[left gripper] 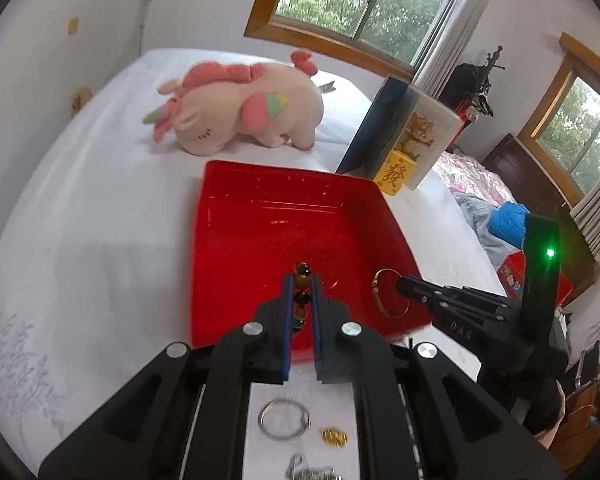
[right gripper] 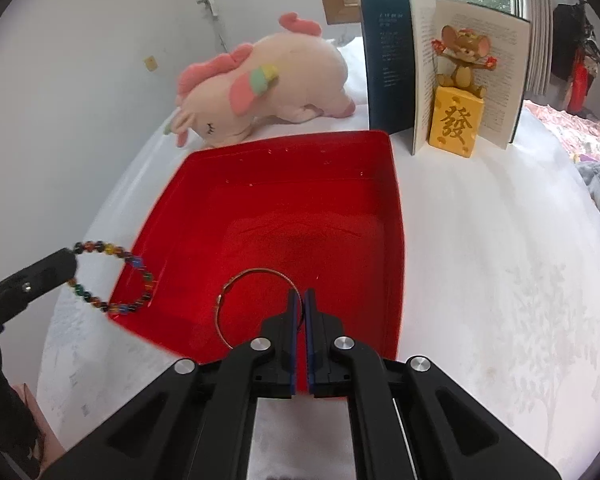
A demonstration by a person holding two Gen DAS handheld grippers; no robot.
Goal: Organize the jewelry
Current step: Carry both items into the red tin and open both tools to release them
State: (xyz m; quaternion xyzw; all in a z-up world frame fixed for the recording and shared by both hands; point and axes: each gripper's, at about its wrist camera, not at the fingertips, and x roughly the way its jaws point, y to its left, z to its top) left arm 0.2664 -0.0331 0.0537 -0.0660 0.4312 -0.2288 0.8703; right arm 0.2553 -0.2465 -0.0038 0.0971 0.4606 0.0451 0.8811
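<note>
A red tray (left gripper: 284, 184) (right gripper: 396, 216) sits on the white bed. My left gripper (left gripper: 302, 280) is shut on a multicoloured bead bracelet (left gripper: 302, 276) (right gripper: 132, 264) and holds it over the tray's near left edge. My right gripper (right gripper: 301, 296) (left gripper: 404, 282) is shut on a thin gold bangle (right gripper: 236, 284) (left gripper: 378, 284) and holds it above the tray's near side. A silver ring (left gripper: 284, 418), a small gold piece (left gripper: 334, 437) and a silver chain (left gripper: 308, 470) lie on the bed below my left gripper.
A pink plush unicorn (left gripper: 240, 108) (right gripper: 268, 76) lies behind the tray. An open book (right gripper: 440, 68) (left gripper: 404, 128) stands at the back right with a mouse figurine on a yellow block (right gripper: 458, 116) in front. Windows and dark furniture stand beyond the bed.
</note>
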